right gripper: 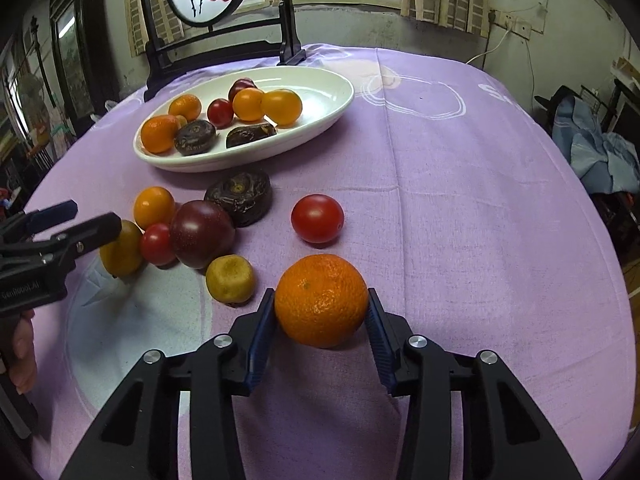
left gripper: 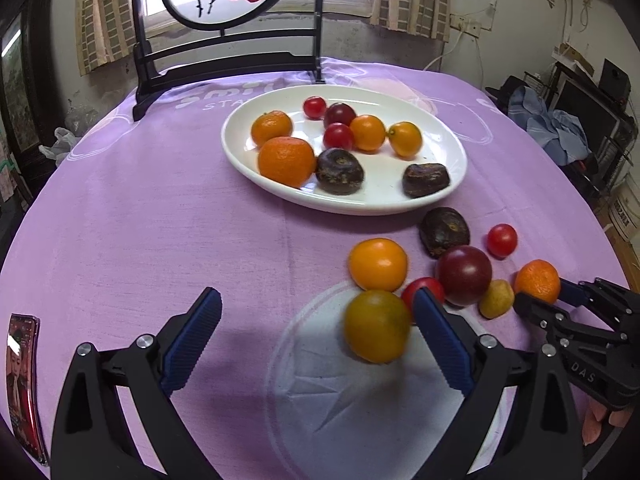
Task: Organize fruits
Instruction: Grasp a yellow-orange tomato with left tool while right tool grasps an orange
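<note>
A white oval plate [left gripper: 348,205] [right gripper: 180,165] holds several mandarins, tomatoes and dark wrinkled fruits. More fruit lies loose on the purple cloth in front of it. My right gripper [right gripper: 321,306] [left gripper: 541,294] is shut on an orange mandarin [right gripper: 322,300] [left gripper: 537,278] that rests on the cloth, a pad pressed to each side. My left gripper [left gripper: 318,304] [right gripper: 96,216] stands open low over the cloth. A yellow-green tomato [left gripper: 376,326] [right gripper: 122,252] lies between its fingers, close to the right one, and the pads do not press on it.
Loose near the grippers are an orange tomato [left gripper: 378,264], a dark purple tomato [left gripper: 464,274], two red tomatoes [left gripper: 502,240], a dark wrinkled fruit [left gripper: 444,230] and a small yellow fruit [left gripper: 496,298]. A phone [left gripper: 24,380] lies at the front left. A black framed screen [left gripper: 224,52] stands behind the plate.
</note>
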A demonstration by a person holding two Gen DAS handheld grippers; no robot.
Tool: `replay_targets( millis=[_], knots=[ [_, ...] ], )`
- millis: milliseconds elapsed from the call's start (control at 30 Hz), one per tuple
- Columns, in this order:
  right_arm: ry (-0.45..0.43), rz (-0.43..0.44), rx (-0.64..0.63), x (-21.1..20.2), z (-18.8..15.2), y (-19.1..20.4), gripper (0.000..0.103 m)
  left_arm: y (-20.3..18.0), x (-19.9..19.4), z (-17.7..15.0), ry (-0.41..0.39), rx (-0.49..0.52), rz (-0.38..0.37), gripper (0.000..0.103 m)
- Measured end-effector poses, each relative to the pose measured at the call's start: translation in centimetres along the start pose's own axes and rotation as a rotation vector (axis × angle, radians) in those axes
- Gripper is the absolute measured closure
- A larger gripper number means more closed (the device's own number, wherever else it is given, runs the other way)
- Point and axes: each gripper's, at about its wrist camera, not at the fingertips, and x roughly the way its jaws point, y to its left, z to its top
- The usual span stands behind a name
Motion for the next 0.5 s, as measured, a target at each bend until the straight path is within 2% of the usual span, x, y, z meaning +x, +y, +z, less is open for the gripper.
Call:
replay_targets(
  millis=[67, 233, 433, 500],
  knots=[
    [0.002, 0.022, 0.011, 0.0, 0.1, -0.4, 0.059, -0.7, 0.0, -0.2, 0.008, 0.029, -0.01, 0.009],
    [-0.004, 0.011, -0.002, 0.0, 0.1, -0.4, 0.059, -2.1, 0.7, -1.0, 0.034, 0.084, -0.006, 0.009],
    [-0.011, -0.007, -0.007, -0.1, 0.0, -0.5, 0.059, -2.4, 1.4, -1.5, 0.054, 0.098, -0.009, 0.009],
    [-0.012, -0.009, -0.009, -0.1, 0.0, -0.5, 0.059, -2.5, 1.7, -1.7, 0.073, 0.101, -0.033, 0.03]
  ],
)
